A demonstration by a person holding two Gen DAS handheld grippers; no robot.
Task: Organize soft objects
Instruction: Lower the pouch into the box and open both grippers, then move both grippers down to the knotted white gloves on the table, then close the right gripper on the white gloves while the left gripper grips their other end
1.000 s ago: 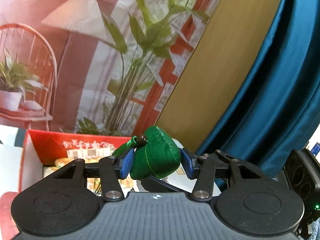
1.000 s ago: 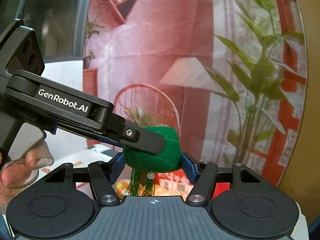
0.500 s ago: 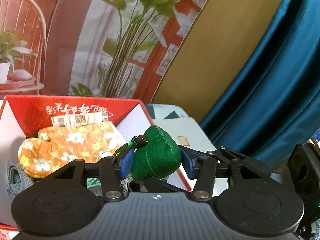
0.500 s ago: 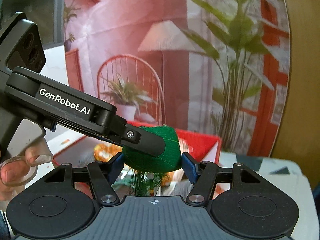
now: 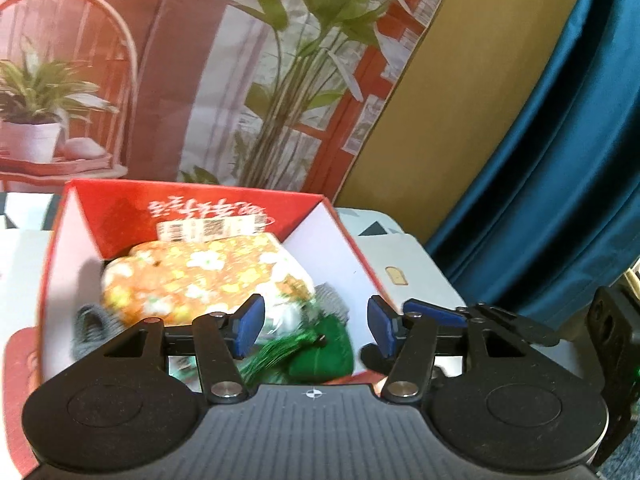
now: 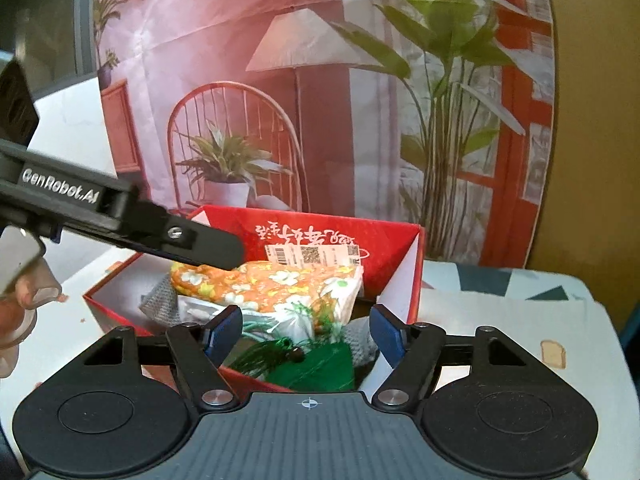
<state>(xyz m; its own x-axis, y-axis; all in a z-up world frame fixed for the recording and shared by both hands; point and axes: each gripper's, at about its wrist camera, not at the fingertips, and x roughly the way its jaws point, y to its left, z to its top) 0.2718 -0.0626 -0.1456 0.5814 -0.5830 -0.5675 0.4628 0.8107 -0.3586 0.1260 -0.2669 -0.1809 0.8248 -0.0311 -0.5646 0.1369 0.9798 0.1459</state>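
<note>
Left wrist view. Left gripper hangs over the near edge of an open red box with white inner walls. Jaws apart and opening; blue pads clear of everything. A green pouch with a green tassel lies below the gap, inside the box at its near edge, touching neither pad. Picture blurred here. Farther in the box: an orange flowered pouch, grey knitted pieces at its left and right. A barcode label is stuck on the far inner wall. The box sits on a white table. Behind it, a printed backdrop with chair and plants; a blue curtain at the right.

Right wrist view. Right gripper over the same box, from the near side. Jaws apart and opening, nothing pressed between the pads. The green pouch rests inside the near wall, dark bead and tassel pointing left. The flowered pouch lies behind it; grey knit at left, another grey piece at right. One black finger of the left gripper reaches in from the left above the box. A person's hand shows at the left edge.
</note>
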